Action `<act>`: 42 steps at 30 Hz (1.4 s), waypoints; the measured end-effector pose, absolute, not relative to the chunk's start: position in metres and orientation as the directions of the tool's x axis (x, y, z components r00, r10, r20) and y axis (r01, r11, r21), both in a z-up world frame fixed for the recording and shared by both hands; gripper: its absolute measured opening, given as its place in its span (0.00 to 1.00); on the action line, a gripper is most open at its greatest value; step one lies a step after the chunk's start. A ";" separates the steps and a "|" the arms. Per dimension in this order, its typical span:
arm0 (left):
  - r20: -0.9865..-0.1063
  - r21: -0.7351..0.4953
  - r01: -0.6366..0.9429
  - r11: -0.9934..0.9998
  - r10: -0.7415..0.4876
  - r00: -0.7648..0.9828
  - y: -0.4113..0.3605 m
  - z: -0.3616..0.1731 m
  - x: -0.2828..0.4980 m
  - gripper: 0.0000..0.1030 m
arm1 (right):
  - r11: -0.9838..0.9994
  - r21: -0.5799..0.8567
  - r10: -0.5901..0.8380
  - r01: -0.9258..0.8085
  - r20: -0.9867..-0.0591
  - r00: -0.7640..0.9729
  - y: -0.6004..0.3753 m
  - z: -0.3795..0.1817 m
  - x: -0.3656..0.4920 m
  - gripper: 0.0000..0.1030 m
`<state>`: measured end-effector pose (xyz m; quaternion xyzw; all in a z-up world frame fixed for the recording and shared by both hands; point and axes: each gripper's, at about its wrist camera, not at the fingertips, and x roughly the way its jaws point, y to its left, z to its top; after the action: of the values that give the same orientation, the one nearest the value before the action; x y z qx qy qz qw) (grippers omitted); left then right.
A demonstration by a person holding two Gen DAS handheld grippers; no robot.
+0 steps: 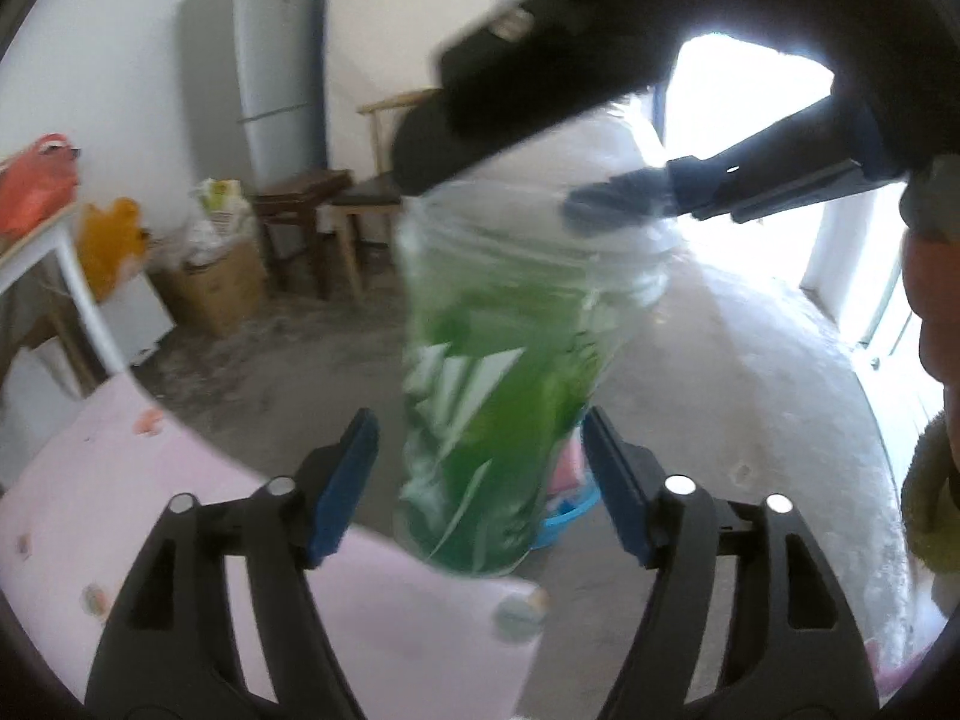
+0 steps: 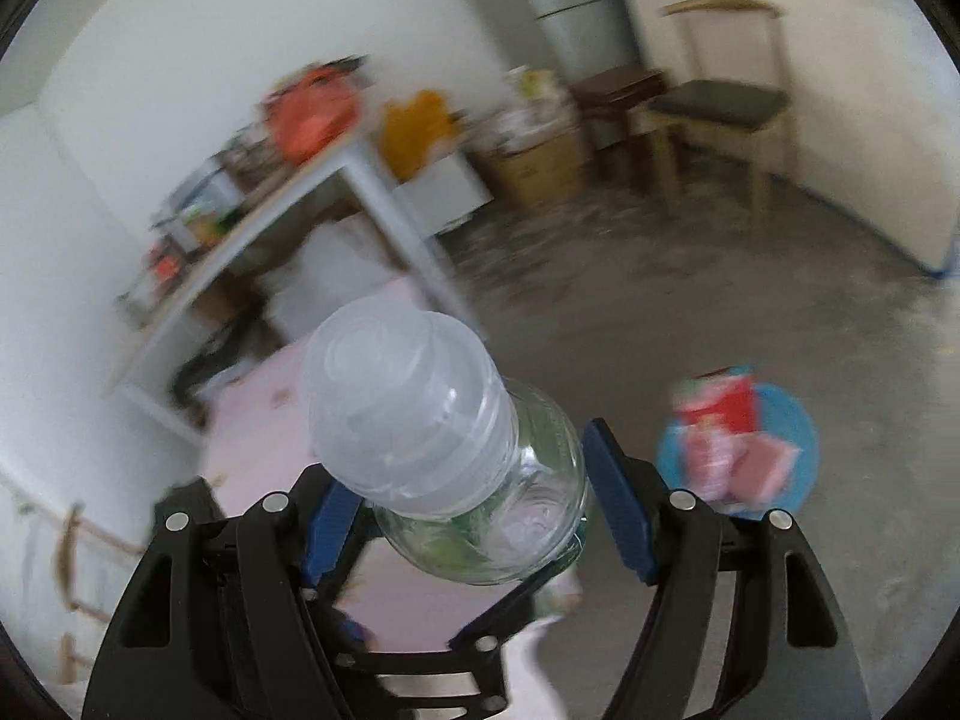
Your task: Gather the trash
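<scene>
A clear plastic bottle (image 1: 480,396) with a green label hangs in the air, blurred. My left gripper (image 1: 478,426) is open around its lower end, with a gap between each blue pad and the bottle. My right gripper (image 1: 510,192) reaches in from the upper right and grips the bottle's upper part. In the right wrist view the bottle (image 2: 480,480), with its clear cap toward the camera, sits between the blue pads of my right gripper (image 2: 468,468), which is shut on it. A blue basin (image 2: 804,450) holding red and pink wrappers stands on the floor.
A table with a pink cloth (image 1: 120,528) lies below the left gripper. A white table (image 2: 360,180) with a red bag, a cardboard box (image 1: 216,288), a fridge (image 1: 264,72) and a wooden chair (image 2: 720,102) line the far wall. Part of a hand (image 1: 936,300) shows at the right edge.
</scene>
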<state>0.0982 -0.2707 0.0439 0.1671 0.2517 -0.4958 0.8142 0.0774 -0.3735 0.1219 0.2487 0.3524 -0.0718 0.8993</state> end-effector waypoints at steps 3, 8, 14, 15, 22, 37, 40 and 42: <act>-0.617 0.011 0.899 0.438 -0.704 0.351 -0.301 0.027 0.099 0.77 | 0.855 0.338 -0.057 0.394 -0.693 0.719 -0.410 0.107 0.074 0.68; -0.679 -0.014 0.882 0.471 -0.652 0.338 -0.307 0.004 0.110 0.77 | 0.805 0.303 -0.146 0.510 -0.732 0.666 -0.474 0.054 0.087 0.68; -0.678 -0.016 0.834 0.552 -0.619 0.397 -0.264 0.017 0.150 0.77 | 0.810 0.126 -0.301 0.572 -0.748 0.591 -0.520 -0.029 0.138 0.68; -0.675 -0.013 0.818 0.575 -0.609 0.417 -0.253 0.021 0.157 0.77 | 0.816 0.079 -0.335 0.572 -0.742 0.580 -0.524 -0.043 0.149 0.68; -0.693 -0.037 0.724 0.689 -0.540 0.478 -0.198 0.029 0.187 0.78 | 0.848 -0.255 -0.488 0.464 -0.718 0.497 -0.515 -0.189 0.210 0.69; -0.702 -0.144 0.662 0.735 -0.548 0.456 -0.157 0.022 0.184 0.79 | 0.760 -0.650 -0.587 0.006 -0.682 0.437 -0.403 -0.258 0.158 0.88; -0.688 -0.152 0.655 0.740 -0.555 0.468 -0.146 0.024 0.173 0.80 | 0.779 -0.626 -0.576 0.035 -0.693 0.432 -0.397 -0.244 0.133 0.88; -0.672 -0.156 0.652 0.742 -0.563 0.481 -0.138 0.027 0.163 0.81 | 0.805 -0.587 -0.563 0.087 -0.710 0.424 -0.395 -0.230 0.113 0.88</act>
<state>0.1628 -0.1377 0.0267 0.0604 0.3666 -0.3539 0.8583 0.1133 -0.3950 -0.2298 -0.2390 0.4977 -0.2007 0.8092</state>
